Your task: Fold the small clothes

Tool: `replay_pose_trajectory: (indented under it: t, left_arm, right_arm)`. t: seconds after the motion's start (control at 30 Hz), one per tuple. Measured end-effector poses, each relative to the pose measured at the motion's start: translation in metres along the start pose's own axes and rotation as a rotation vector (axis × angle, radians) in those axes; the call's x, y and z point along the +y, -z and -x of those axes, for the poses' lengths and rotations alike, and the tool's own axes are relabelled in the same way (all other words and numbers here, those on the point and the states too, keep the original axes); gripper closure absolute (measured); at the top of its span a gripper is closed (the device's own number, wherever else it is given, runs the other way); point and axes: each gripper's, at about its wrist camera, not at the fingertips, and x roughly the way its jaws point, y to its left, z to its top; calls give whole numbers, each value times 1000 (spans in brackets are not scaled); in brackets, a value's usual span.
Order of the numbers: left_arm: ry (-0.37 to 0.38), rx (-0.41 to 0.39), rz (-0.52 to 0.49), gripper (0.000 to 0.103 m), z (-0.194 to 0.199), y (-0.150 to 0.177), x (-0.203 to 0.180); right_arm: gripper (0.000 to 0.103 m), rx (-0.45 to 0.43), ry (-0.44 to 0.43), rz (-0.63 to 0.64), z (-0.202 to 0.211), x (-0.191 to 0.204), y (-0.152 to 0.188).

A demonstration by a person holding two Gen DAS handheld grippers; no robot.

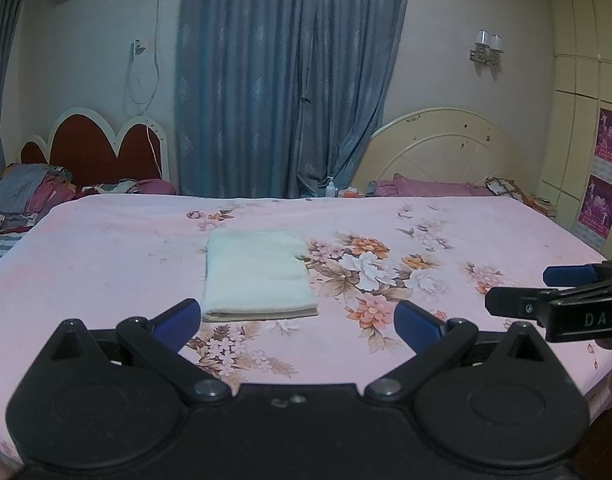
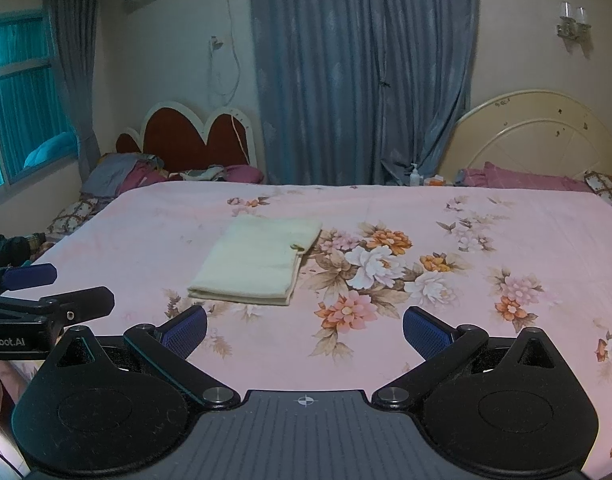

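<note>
Clearly both the left gripper (image 1: 298, 320) and right gripper (image 2: 304, 330) gape empty before the folded cloth (image 1: 256, 276), layers indistinct.

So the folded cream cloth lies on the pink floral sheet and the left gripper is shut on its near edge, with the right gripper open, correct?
Not quite. The left gripper is open too, short of the folded cream cloth and holding nothing, as the left wrist view shows. The cloth does lie on the pink floral sheet, and the right gripper is open.

Pink floral bed (image 1: 106, 248), blue curtains (image 1: 290, 80), window (image 2: 22, 92)
</note>
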Motion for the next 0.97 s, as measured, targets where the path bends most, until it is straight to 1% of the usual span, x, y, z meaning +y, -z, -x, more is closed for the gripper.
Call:
replay_pose_trajectory:
  t: [0.57, 0.87, 0.97]
  left_arm:
    - [-1, 2, -2, 1, -2, -3, 6]
    - [-15, -6, -8, 2, -2, -3, 10]
    - [-7, -1, -4, 1, -4, -3, 13]
  right_arm:
    - [0, 6, -10, 13, -10, -2, -3]
    - [0, 4, -17, 24, -14, 0, -4]
    - [0, 6, -20, 27, -16, 0, -4]
